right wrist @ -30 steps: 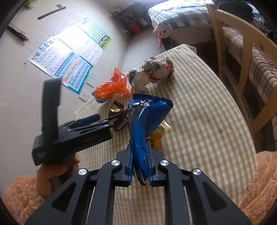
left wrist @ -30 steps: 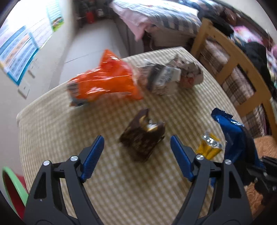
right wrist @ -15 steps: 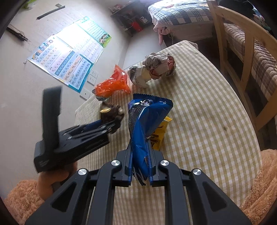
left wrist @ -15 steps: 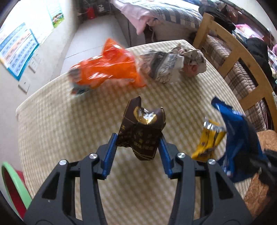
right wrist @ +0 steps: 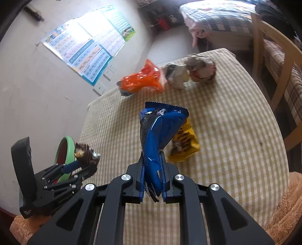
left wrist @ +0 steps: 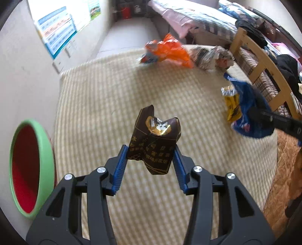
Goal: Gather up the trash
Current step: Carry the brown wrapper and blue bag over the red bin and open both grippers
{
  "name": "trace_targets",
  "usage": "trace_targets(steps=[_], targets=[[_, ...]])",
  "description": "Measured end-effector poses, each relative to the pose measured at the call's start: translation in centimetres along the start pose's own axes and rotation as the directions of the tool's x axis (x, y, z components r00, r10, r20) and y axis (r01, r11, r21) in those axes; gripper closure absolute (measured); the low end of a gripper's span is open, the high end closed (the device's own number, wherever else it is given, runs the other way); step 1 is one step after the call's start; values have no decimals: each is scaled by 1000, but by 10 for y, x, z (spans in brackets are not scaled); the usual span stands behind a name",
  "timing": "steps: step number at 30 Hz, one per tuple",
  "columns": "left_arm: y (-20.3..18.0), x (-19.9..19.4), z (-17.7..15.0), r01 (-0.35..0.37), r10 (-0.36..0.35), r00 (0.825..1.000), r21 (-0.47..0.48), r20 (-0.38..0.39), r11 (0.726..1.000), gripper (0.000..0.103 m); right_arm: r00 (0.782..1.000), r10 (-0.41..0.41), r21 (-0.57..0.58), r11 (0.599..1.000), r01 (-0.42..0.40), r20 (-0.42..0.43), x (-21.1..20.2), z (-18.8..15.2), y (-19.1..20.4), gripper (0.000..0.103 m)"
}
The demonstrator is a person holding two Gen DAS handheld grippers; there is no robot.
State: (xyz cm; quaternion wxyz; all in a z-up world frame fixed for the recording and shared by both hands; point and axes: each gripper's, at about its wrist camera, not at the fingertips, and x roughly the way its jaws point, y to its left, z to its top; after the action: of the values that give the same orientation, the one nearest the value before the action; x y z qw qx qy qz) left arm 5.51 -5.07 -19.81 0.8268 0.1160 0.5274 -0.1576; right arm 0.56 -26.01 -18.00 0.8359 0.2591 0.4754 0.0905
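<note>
The left tongs (left wrist: 151,162) are clamped on a crumpled dark brown wrapper (left wrist: 153,143) with gold print and a torn foil top, which sits lifted off the desk (left wrist: 113,90) at the centre of the left wrist view. At the left edge of that frame stands a bin with a green rim (left wrist: 45,150) and a red inside, beside the desk and lower than its top. In the right wrist view the same tongs and brown wrapper appear at lower left, in front of the bin.

The right tongs (right wrist: 152,181) are closed tight on a blue snack bag (right wrist: 160,132), held upright at the centre of the right wrist view with its serrated edge at the top. Just behind it, lower right of centre, a yellow wrapper (right wrist: 185,145) lies flat on the checked cloth of the desk. Toward the top of that frame an orange plastic bag (right wrist: 141,79) lies near the far edge, with a crumpled white carton (right wrist: 175,75) just beside it and a ball of crumpled paper (right wrist: 202,69) touching the carton on the right.

A blue and white wall chart (right wrist: 85,49) hangs at upper left. A wooden chair (right wrist: 279,56) stands at the right edge, and a bed with a checked cover (right wrist: 217,17) fills the upper right.
</note>
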Motion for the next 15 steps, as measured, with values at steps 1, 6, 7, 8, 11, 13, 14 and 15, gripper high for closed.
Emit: trace_targets(steps=[1,6,7,8,11,13,14,15], targets=[[2,1,-4,-2,2,1000,-12,-10,1000,58,1000,4,-8,1000,-4,-5,1,-1,3,90],[6,7,-22,-1,-1,999,-49,-41,999,57,999,26,-52,998,-28,-33,7,-5,15,89],[6,7,-24,-2,0,999,-47,-42,999,56,999,29,-57,998,-31,-38,8,-6,17,89],[5,8,-26,-3,1,999,-43,-43,999,52,998,32,-59,998,-34,-45,10,-7,20,89],[5,7,-28,-4,3,1000,-38,-27,999,41,998,33,-71,997,-37,-54,12,-10,25,89],[6,8,-28,-2,1,1000,-47,-27,999,41,998,30,-77,996,-34,-53,13,-11,26,89],[8,9,-28,3,-5,1000,-57,-30,998,41,998,28,-78,996,-32,-54,13,-11,26,89],[9,11,-28,8,-11,999,-67,-32,998,41,998,27,-76,997,-31,-55,14,-11,26,89]])
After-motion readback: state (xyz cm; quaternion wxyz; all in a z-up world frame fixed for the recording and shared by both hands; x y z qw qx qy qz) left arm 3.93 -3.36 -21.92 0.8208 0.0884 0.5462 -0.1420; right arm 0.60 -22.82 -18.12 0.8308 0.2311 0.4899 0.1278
